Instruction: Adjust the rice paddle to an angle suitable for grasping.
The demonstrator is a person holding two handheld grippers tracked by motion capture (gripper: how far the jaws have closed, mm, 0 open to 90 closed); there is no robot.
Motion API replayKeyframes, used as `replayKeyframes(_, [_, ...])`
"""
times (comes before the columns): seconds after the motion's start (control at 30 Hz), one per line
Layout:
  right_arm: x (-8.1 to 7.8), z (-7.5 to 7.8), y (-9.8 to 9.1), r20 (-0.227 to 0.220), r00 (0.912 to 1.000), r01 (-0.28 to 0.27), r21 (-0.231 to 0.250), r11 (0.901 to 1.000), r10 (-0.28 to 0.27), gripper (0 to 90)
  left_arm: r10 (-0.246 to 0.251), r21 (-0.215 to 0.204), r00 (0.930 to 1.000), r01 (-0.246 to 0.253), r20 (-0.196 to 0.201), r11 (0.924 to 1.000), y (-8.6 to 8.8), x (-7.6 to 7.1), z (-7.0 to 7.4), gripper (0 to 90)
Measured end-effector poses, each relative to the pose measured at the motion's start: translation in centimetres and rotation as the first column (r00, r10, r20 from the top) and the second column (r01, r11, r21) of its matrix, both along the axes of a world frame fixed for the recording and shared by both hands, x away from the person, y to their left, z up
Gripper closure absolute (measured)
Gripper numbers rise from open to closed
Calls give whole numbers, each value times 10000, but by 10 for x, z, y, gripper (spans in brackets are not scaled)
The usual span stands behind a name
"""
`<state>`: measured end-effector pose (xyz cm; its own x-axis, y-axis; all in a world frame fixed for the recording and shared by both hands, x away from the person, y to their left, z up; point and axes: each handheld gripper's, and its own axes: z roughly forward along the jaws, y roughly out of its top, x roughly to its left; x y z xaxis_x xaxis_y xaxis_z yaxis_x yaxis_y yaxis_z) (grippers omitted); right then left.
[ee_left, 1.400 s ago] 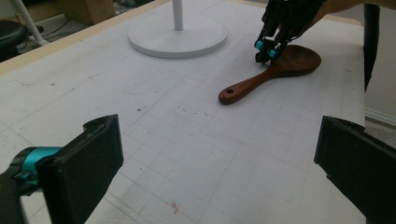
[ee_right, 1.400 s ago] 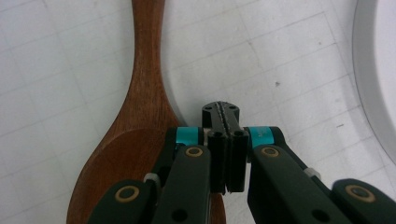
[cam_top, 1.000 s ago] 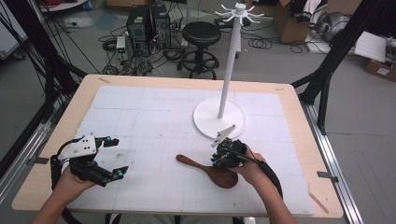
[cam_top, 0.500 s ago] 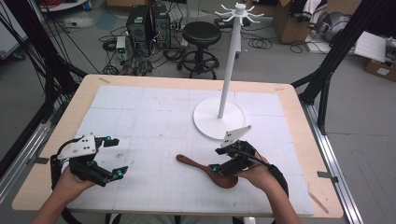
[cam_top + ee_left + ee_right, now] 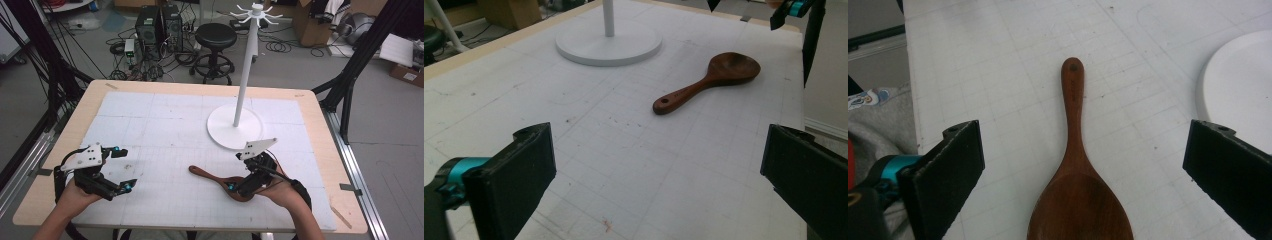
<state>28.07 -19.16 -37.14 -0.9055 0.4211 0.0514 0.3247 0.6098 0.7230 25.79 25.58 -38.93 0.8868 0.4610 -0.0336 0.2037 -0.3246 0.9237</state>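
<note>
While both grippers' jaws stand spread, the wooden spoon (image 5: 1075,165) lies untouched between the right gripper (image 5: 1083,175) pair.

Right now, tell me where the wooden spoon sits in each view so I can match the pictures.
High view: the wooden spoon lies low centre, its bowl partly under the right gripper.
Left gripper view: upper right, flat on the mat, handle toward the camera.
Right gripper view: centre bottom, between the open jaws, handle pointing away.
Shared landmark: the white stand base.

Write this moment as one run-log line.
right hand-held gripper: open, over wooden spoon | left hand-held gripper: open, idle | spoon: flat on table
</note>
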Motion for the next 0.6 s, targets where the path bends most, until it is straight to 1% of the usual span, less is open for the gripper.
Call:
replayKeyframes(0.17, [-2, 2, 1, 161, 9999, 37, 40, 10000, -37, 15, 24, -46, 10000, -24, -36, 10000, 0, 1, 0, 17])
replayKeyframes(0.6, [-1, 3, 1, 256, 9996, 108, 124, 9999, -112, 16, 9, -7, 10000, -9, -29, 10000, 0, 0, 0, 17])
